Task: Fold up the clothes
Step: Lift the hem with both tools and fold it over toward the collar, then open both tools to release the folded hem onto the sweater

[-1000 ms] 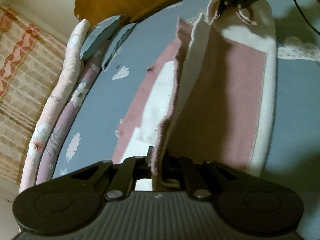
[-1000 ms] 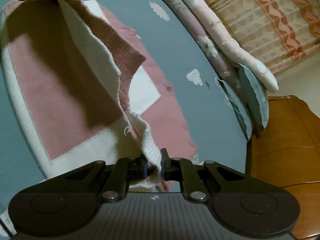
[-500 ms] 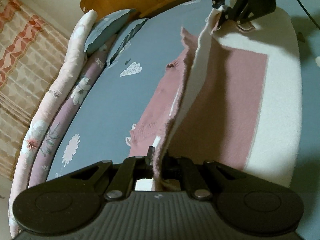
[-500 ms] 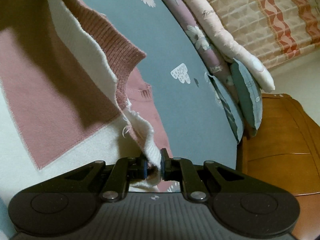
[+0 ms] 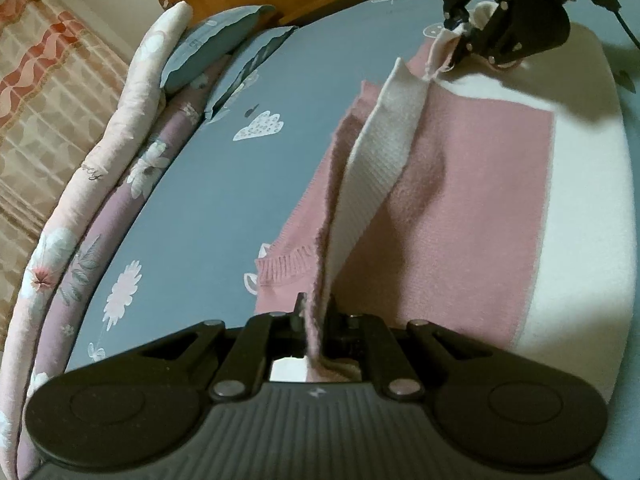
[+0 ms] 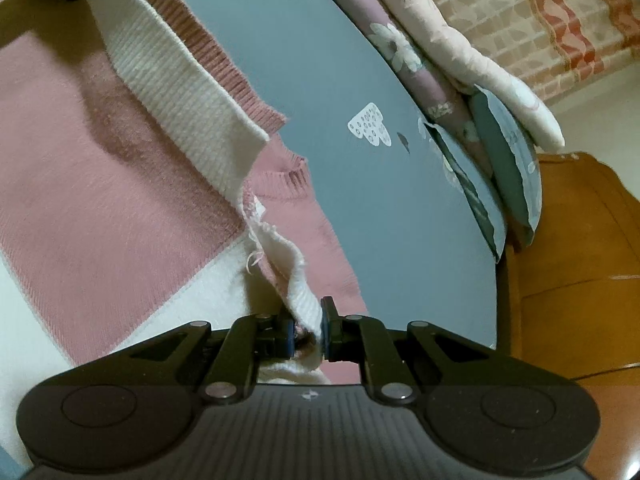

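- Since the earlier frames both tongs have carried the lifted sweater edge further across the bed, so more pink sleeve cuff and more blue sheet now show beside the garment.
- Left tongs point(image 5: 314, 316) are closed tight on a pink knit fold of the sweater point(image 5: 472, 184), which rises from between their fingers at the lower centre of the left view.
- Right tongs point(image 6: 308, 326) are likewise clamped on a cream ribbed corner of the sweater point(image 6: 100, 184), at the lower centre of the right view.
- Right tongs point(image 5: 460, 46) also appear at the upper right of the left view, pinching the far cream corner.
- Between the two grips the held edge runs as a raised ridge, with a cream ribbed band point(image 5: 380, 160) turned up along it.
- Most of the sweater lies flat on the bed sheet point(image 5: 224, 200), filling the right half of the left view: a pink panel with a broad cream border.
- Pink sleeve cuff point(image 6: 280, 178) lies on the sheet just beside the raised edge.
- Rolled floral quilts point(image 5: 100, 184) line the bed's edge at the left of the left view, with two blue pillows point(image 5: 216, 48) at the upper left.
- Wooden headboard point(image 6: 568, 240) fills the right side of the right view.
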{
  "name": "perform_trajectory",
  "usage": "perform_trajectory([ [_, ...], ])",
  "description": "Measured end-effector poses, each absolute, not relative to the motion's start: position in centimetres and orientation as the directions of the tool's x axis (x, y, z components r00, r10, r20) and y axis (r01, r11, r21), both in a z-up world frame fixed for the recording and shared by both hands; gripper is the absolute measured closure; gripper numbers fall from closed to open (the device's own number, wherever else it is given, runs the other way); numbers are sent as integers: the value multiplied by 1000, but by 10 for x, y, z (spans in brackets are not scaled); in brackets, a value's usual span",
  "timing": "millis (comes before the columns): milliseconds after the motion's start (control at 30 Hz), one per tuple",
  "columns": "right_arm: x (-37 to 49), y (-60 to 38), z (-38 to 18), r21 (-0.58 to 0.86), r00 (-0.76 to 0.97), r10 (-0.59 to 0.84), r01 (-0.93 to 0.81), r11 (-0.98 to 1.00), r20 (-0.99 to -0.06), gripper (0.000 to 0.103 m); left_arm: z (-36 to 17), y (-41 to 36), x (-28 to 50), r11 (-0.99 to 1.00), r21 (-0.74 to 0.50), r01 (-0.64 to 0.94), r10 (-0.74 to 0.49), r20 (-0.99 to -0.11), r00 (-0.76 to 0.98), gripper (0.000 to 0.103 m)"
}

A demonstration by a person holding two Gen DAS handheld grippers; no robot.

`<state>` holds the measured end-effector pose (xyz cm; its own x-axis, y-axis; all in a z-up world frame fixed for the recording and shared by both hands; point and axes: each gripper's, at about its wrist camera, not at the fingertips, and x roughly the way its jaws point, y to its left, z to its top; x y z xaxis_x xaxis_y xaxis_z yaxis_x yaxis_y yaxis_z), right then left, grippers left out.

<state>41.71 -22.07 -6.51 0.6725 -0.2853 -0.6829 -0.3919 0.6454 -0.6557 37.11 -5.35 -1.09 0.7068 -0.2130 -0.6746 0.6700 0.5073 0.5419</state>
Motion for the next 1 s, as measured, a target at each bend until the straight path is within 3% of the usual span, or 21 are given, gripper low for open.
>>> perform_trajectory([
  [167, 422, -222, -70, -635, 662, -280, -384, 671, -696, 89, -14, -48, 380, 522, 522, 674, -228, -676, 701, 93],
  [667, 444, -224, -80, -627, 652, -278, -390, 675, -705, 89, -22, -44, 402, 565, 490, 664, -237, -674, 700, 94],
  [700, 444, -224, -81, -631, 654, -283, -386, 673, -702, 85, -23, -44, 403, 570, 487, 662, -238, -673, 700, 88],
  [767, 445, -224, -82, -651, 668, -300, -365, 665, -681, 67, -23, -44, 405, 579, 480, 659, -239, -673, 700, 84],
  [800, 445, -225, -80, -663, 678, -310, -349, 662, -666, 52, -21, -43, 405, 590, 476, 652, -239, -668, 705, 80],
  [833, 445, -226, -77, -673, 689, -317, -332, 661, -652, 37, -19, -42, 406, 601, 473, 644, -239, -663, 710, 70],
  [867, 445, -228, -71, -667, 696, -306, -327, 670, -649, 31, -15, -40, 406, 610, 482, 629, -236, -647, 725, 59],
  [900, 445, -230, -65, -661, 704, -296, -322, 678, -646, 27, -10, -37, 406, 617, 482, 622, -242, -636, 733, 56],
  [1000, 447, -236, -47, -638, 715, -272, -305, 707, -644, 26, 7, -29, 406, 638, 484, 599, -255, -601, 758, 53],
])
